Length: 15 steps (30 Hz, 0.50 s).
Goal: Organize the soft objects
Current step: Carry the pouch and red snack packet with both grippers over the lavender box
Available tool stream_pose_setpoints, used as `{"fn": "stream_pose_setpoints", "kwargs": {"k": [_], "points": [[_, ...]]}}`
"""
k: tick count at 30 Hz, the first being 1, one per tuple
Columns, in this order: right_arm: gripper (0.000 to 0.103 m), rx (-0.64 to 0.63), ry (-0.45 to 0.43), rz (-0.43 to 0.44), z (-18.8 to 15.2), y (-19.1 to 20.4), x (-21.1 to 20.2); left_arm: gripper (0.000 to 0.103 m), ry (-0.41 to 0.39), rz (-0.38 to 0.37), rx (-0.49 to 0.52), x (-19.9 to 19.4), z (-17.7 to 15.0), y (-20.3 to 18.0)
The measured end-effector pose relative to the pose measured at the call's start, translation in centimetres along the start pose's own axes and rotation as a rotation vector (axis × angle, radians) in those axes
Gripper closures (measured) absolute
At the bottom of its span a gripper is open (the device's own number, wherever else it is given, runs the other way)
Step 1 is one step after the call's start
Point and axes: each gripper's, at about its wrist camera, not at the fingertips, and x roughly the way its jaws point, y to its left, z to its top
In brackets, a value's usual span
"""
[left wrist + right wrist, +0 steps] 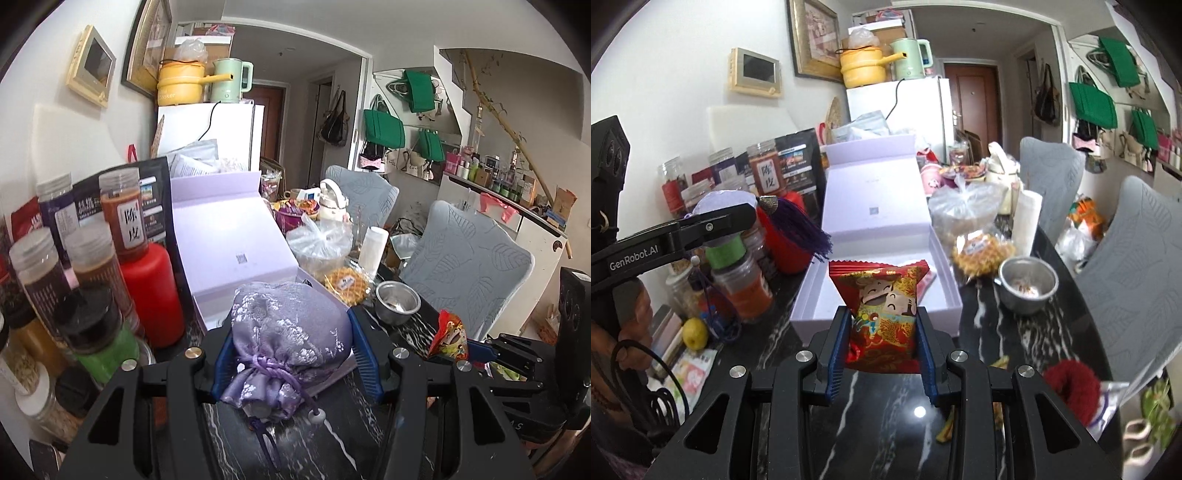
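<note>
My left gripper (pixel 291 350) is shut on a purple brocade drawstring pouch (pixel 288 328), held above the dark marble table in front of the open lavender box (pixel 236 243). My right gripper (pixel 882 347) is shut on a red snack packet with cartoon figures (pixel 882 306), held over the near edge of the same box (pixel 879 221). The left gripper also shows in the right wrist view (pixel 713 221), holding the pouch (pixel 720 201) with its purple tassel (pixel 809 229) hanging. The red packet shows at the right of the left wrist view (pixel 448 338).
Spice jars (pixel 92 258) and a red bottle (pixel 153 291) crowd the table's left. A steel bowl (pixel 1027 286), bagged snacks (pixel 982 251), a paper roll (pixel 1028 221) and a red fuzzy scrunchie (pixel 1071 384) lie right. Two grey chairs (pixel 1137 280) stand beyond the table's right edge. A lemon (pixel 694 332) lies left.
</note>
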Motion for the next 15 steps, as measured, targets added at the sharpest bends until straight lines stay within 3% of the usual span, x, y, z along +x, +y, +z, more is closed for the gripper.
{"fn": "stream_pose_setpoints", "kwargs": {"k": [15], "points": [[0.069, -0.045, -0.074, 0.009, 6.9, -1.7, 3.2, 0.048, -0.088, 0.038, 0.039, 2.7, 5.9, 0.8]]}}
